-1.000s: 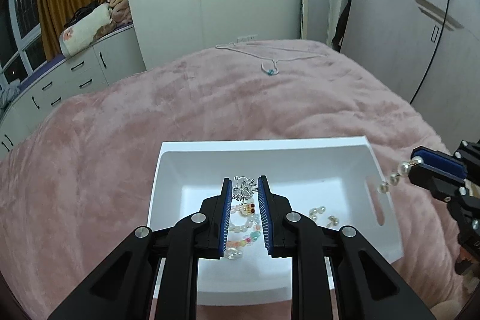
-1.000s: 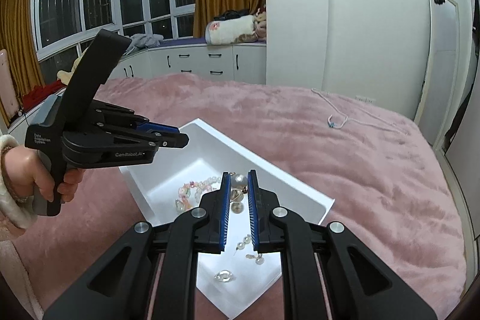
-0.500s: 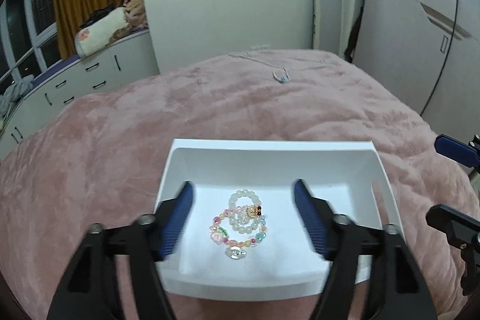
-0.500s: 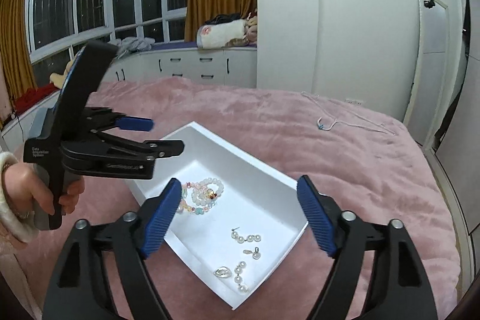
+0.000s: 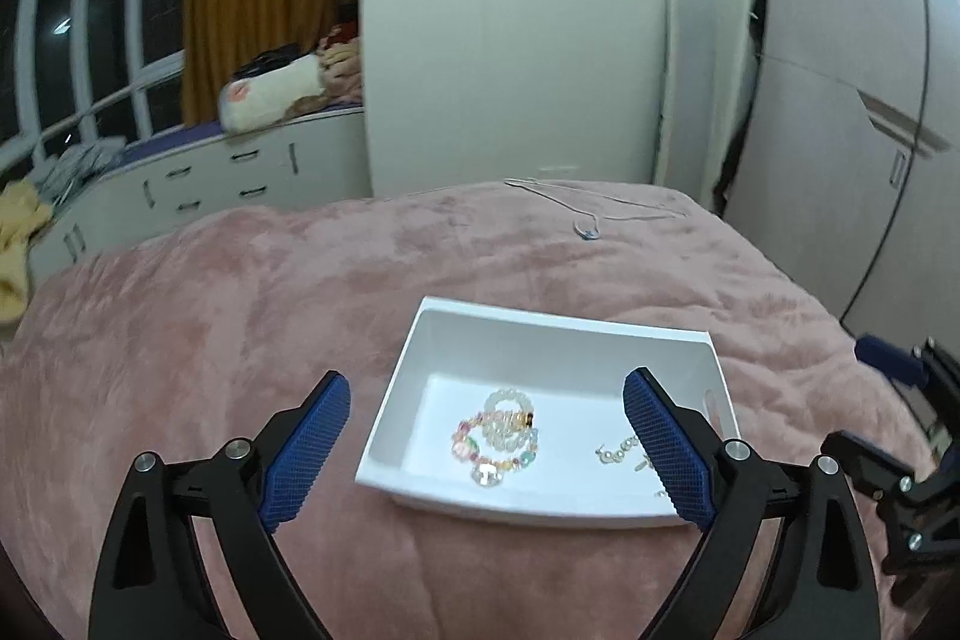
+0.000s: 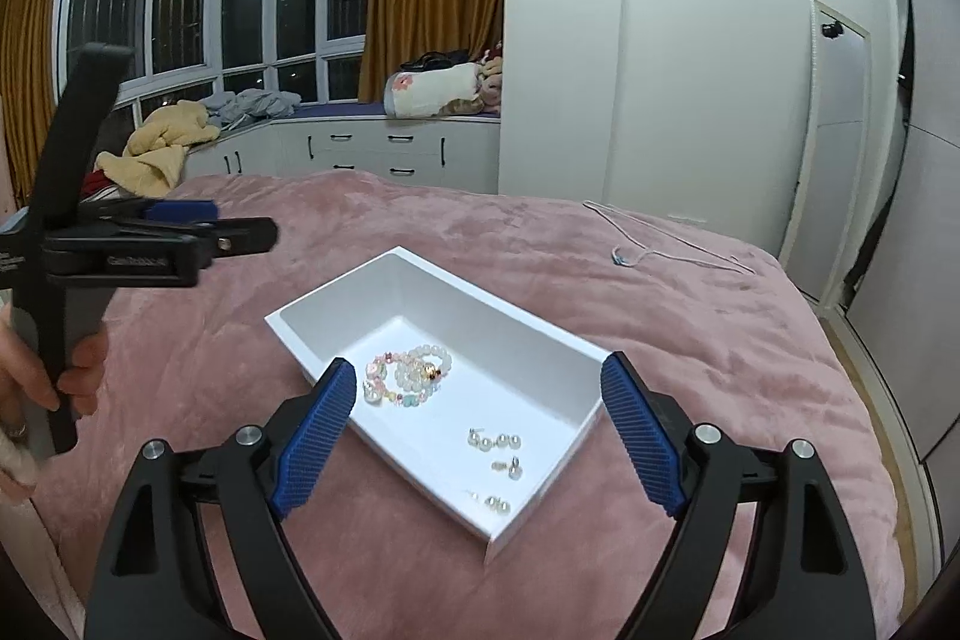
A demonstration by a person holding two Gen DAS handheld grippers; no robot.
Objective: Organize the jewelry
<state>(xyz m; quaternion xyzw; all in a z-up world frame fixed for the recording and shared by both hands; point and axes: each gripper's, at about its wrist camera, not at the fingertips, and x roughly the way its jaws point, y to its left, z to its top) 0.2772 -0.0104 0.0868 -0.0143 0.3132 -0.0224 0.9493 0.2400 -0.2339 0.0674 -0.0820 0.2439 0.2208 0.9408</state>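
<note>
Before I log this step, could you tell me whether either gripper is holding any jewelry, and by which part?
Nothing is held. The left gripper and right gripper are both opening with nothing between their jaws; the bracelets lie in the white tray.

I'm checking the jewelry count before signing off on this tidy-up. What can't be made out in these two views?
- Left wrist view: the pearl pieces in the white tray are partly hidden behind the left hand-held gripper.
- Right wrist view: the pearl pieces are too small to count reliably.
- Both views: the necklace on the pink blanket is tiny; its pendant is unclear.
</note>
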